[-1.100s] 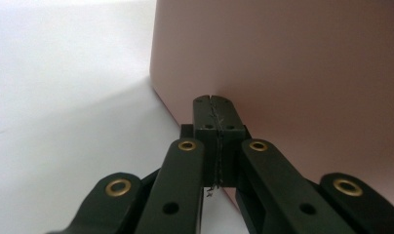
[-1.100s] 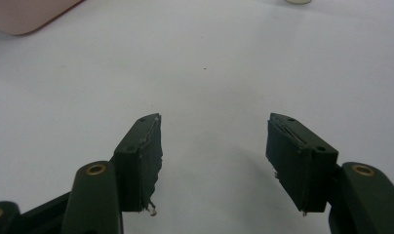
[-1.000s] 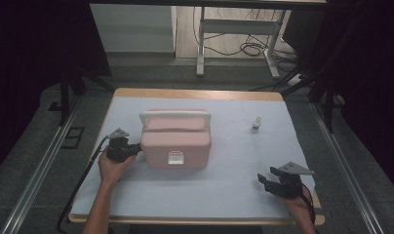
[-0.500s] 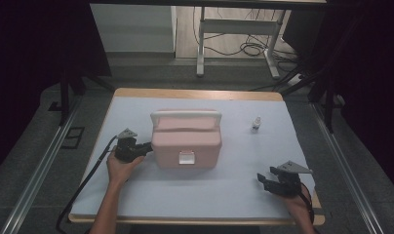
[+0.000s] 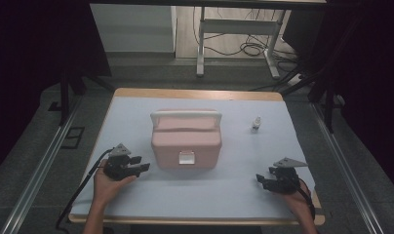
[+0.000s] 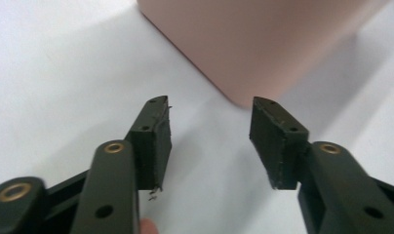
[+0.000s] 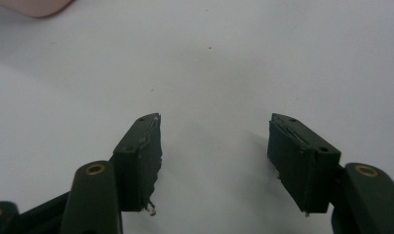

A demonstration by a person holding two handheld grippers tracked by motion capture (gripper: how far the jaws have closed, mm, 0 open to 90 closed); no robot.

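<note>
Both grippers rest low on the table (image 5: 136, 105) in the high view: my left gripper (image 5: 139, 167) sits just beside the pink box (image 5: 185, 141), its jaws having just been opening with nothing between them, and my right gripper (image 5: 260, 179) waits well apart near the front right corner. I judge the box is placed mid-table, lid shut and latch untouched; a small bottle (image 5: 256, 124) stands to its right.

Left gripper view: my left gripper (image 6: 209, 122) gapes wide, empty, the box's (image 6: 253, 44) corner just ahead.

Right gripper view: my right gripper (image 7: 214, 134) stands wide over bare tabletop, holding nothing.
</note>
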